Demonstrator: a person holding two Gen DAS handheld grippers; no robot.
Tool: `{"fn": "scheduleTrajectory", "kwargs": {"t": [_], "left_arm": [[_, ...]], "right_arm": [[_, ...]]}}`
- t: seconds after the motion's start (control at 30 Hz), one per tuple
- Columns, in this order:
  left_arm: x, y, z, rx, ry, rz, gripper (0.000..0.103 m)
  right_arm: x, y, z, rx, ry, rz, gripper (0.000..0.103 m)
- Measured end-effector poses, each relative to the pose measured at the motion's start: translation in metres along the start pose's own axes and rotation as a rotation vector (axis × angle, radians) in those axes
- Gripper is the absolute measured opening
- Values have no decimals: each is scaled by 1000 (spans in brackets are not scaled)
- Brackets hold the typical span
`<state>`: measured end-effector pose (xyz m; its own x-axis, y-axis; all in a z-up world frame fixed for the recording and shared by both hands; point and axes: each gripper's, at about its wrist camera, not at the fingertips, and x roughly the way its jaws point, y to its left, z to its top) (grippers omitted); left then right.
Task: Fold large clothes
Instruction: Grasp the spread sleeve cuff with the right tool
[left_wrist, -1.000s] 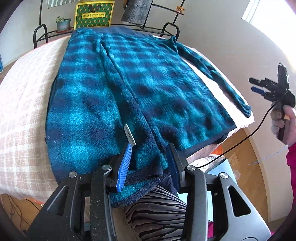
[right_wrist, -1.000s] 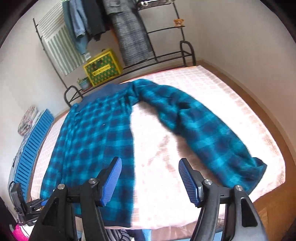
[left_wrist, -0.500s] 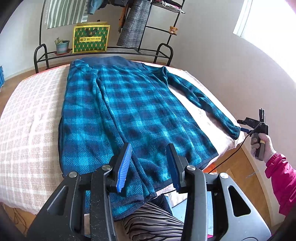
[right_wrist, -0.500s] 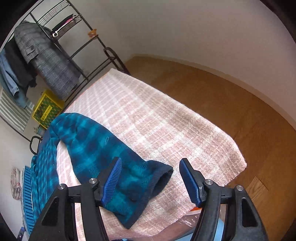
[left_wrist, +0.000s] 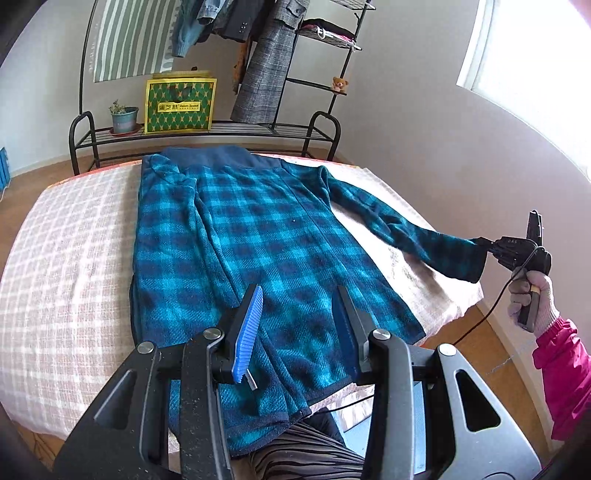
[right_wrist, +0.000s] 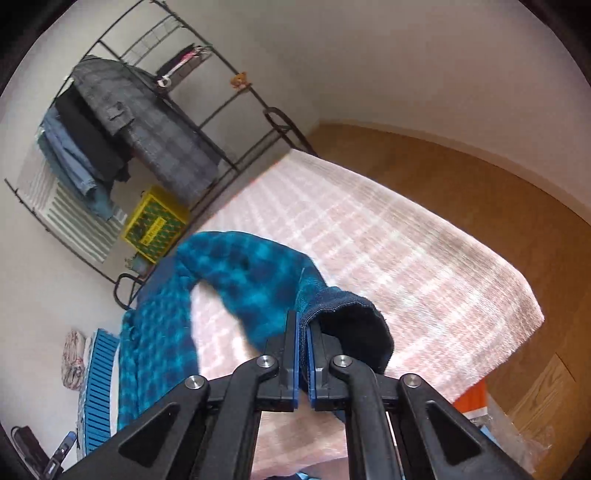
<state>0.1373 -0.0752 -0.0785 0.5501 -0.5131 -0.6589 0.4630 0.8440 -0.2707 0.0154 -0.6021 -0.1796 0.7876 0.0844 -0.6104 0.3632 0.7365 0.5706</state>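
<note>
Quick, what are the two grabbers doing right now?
Left gripper: open, holding nothing, above the plaid coat.
Right gripper: just closed, fingers pinching the sleeve cuff.

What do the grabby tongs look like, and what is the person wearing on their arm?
Both tongs are black plastic frames with silver round bolts and ribbed blue pads on the fingers. The left tongs show this up close. The right tongs have a thin black cable hanging from the handle. The person's sleeve is bright pink with a gathered cuff.
</note>
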Motion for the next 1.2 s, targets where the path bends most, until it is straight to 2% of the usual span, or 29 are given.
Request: {"fn": "scheduleTrajectory", "kwargs": {"t": [0.13, 0.23, 0.33, 0.43, 0.5, 0.57, 0.63, 0.7, 0.77, 0.8, 0.87, 0.93, 1.03, 1.13, 1.2], "left_arm": [[7, 16, -3, -102, 12, -42, 39], [12, 23, -8, -147, 19, -56, 39], [17, 26, -12, -167, 25, -62, 39], [23, 27, -17, -193, 33, -77, 39], [28, 26, -22, -213, 45, -91, 39], [38, 24, -26, -229, 73, -122, 39], [50, 22, -31, -249, 106, -152, 39], [63, 18, -36, -267, 140, -179, 40], [78, 11, -39, -281, 172, -209, 49], [86, 6, -40, -284, 184, -218, 50], [102, -3, -41, -286, 214, -237, 50], [118, -13, -41, -285, 246, -258, 51], [142, -23, -41, -275, 290, -258, 57], [164, -23, -42, -292, 335, -254, 57], [176, -22, -45, -304, 363, -255, 57]], "right_arm": [[-1, 69, -7, -120, 12, 93, 1], [8, 120, -29, -217, 56, 174, 1], [23, 169, -67, -323, 148, 265, 1], [45, 215, -119, -462, 269, 348, 1], [64, 231, -155, -525, 357, 372, 1], [88, 236, -187, -580, 444, 346, 1], [106, 231, -211, -610, 530, 327, 1], [109, 227, -220, -649, 568, 321, 3], [100, 224, -216, -668, 566, 334, 13], [93, 221, -207, -663, 554, 353, 25], [79, 219, -185, -660, 522, 363, 33], [69, 212, -163, -654, 496, 356, 33], [63, 199, -124, -636, 432, 295, 33], [70, 181, -80, -572, 369, 227, 35], [83, 173, -49, -518, 346, 209, 40]]}}
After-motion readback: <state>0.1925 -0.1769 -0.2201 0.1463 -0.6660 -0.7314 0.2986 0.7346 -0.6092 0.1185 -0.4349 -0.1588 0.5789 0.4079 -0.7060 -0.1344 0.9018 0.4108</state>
